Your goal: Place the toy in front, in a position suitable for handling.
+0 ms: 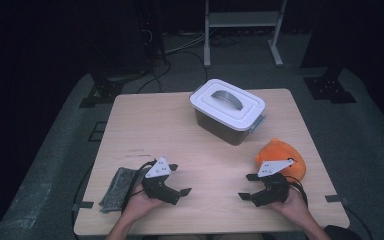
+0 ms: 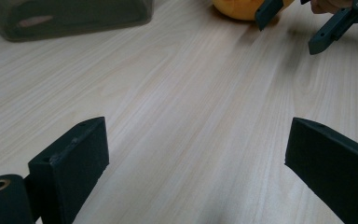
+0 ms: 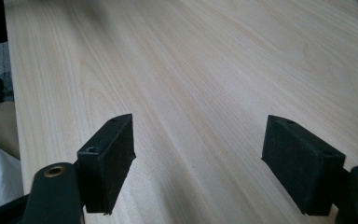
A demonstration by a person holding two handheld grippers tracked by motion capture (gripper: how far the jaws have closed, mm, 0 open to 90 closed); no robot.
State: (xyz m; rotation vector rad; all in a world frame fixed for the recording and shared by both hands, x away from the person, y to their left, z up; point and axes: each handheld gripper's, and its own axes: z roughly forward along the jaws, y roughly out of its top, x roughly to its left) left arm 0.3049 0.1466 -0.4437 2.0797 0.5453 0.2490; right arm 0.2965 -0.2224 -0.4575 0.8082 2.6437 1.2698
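A dark grey bin with a white lid and grey handle [image 1: 228, 105] stands at the back middle of the wooden table [image 1: 155, 125]. Its dark wall [image 2: 74, 18] shows in the left gripper view. An orange plush toy [image 1: 280, 152] lies at the right, just behind my right hand, and its edge [image 2: 235, 9] appears in the left gripper view. My left gripper [image 1: 179, 179] is open near the front left, its jaws wide over bare wood [image 2: 196, 154]. My right gripper [image 1: 246, 186] is open too, pointing left with nothing between its fingers [image 3: 198, 154]. The two grippers face each other across a gap.
A grey speckled cloth [image 1: 118, 187] lies at the front left corner beside my left hand. The right gripper's jaws [image 2: 293, 23] appear far off in the left gripper view. Dark floor, cables and a white stand's legs [image 1: 242, 30] lie beyond the table.
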